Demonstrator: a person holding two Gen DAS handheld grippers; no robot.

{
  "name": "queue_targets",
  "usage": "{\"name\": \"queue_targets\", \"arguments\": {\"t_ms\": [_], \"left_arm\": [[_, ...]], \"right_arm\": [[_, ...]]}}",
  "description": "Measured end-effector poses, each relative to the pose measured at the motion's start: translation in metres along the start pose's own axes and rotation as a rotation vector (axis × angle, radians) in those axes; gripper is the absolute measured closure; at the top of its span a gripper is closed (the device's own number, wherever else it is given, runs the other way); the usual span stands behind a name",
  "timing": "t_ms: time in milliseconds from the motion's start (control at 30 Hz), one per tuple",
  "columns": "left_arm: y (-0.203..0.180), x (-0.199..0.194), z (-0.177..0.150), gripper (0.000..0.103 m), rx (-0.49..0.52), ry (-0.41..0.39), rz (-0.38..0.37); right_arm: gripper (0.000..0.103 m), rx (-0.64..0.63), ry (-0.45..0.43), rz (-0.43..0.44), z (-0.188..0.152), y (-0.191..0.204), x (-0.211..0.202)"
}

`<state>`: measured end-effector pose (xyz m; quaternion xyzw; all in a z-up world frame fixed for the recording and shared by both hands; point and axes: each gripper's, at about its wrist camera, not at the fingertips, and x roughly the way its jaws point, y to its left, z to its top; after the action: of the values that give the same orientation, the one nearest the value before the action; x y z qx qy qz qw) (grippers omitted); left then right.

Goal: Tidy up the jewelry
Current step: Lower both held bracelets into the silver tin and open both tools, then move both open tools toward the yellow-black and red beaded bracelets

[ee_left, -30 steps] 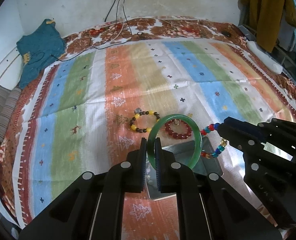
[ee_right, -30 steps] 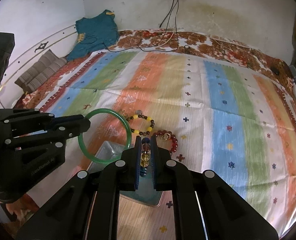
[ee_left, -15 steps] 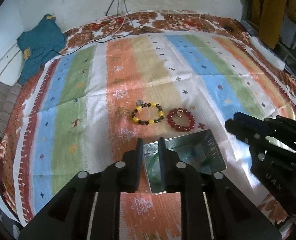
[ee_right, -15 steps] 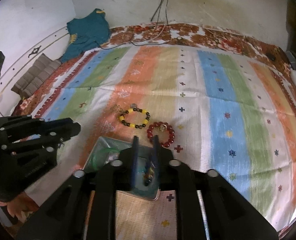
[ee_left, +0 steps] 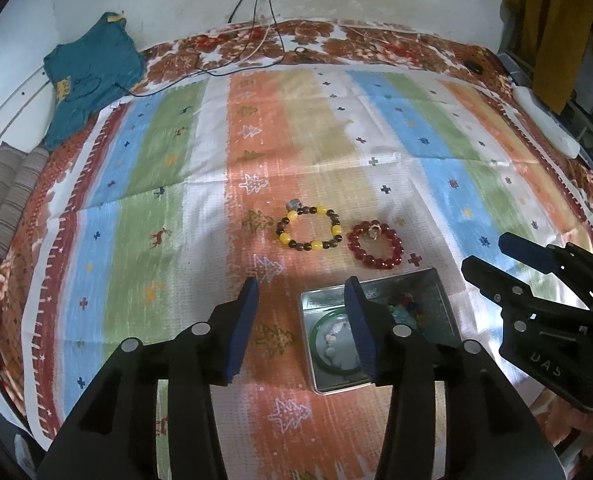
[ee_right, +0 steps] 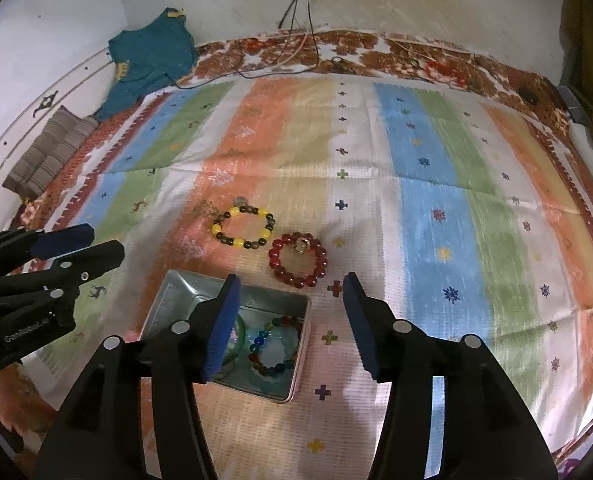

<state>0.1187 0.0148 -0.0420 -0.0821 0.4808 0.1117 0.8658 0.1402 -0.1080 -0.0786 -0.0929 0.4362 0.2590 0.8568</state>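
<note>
Now both drop-offs look done: the left hand-held gripper [ee_left: 301, 292] and right hand-held gripper [ee_right: 292, 292] are opening, empty, above the metal tin [ee_right: 164, 296] holding the green bangle [ee_left: 320, 344] and multicoloured bead bracelet [ee_right: 274, 344]. Next, I judge, comes pinching the red bead bracelet [ee_right: 298, 258] or yellow-and-brown bracelet [ee_right: 243, 226] just beyond the tin.

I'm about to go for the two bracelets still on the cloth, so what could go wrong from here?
1. The red bead bracelet lies close to the metal tin; a finger of the right hand-held gripper, jaws opening with nothing between them, might nudge the rim.
2. The yellow and dark bead bracelet lies flat on soft striped cloth; pads could pinch fabric.
</note>
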Motion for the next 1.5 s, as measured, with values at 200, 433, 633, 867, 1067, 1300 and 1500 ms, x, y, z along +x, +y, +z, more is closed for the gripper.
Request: {"name": "queue_targets", "arguments": {"t_ms": [200, 433, 633, 867, 1067, 1300, 1500], "left_arm": [[0.003, 0.003, 0.001, 0.042, -0.021, 0.004, -0.018], [0.010, 0.018, 0.011, 0.031, -0.054, 0.025, -0.004], [0.015, 0.030, 0.020, 0.025, -0.081, 0.033, -0.017], [0.011, 0.046, 0.031, 0.023, -0.031, 0.048, 0.015], [0.017, 0.067, 0.040, 0.023, -0.047, 0.087, 0.019], [0.020, 0.084, 0.046, 0.023, -0.046, 0.114, 0.033], [0.024, 0.096, 0.051, 0.023, -0.054, 0.132, 0.043]], "right_arm": [[0.036, -0.001, 0.018, -0.016, 0.003, -0.001, 0.006], [0.030, 0.003, 0.036, -0.039, 0.010, -0.005, 0.015], [0.027, -0.002, 0.067, -0.073, 0.016, -0.011, 0.027], [0.026, -0.026, 0.120, -0.092, 0.025, -0.013, 0.051], [0.026, -0.027, 0.174, -0.095, 0.029, -0.016, 0.071], [0.026, -0.007, 0.213, -0.101, 0.033, -0.024, 0.090], [0.026, -0.007, 0.236, -0.093, 0.035, -0.024, 0.101]]}}
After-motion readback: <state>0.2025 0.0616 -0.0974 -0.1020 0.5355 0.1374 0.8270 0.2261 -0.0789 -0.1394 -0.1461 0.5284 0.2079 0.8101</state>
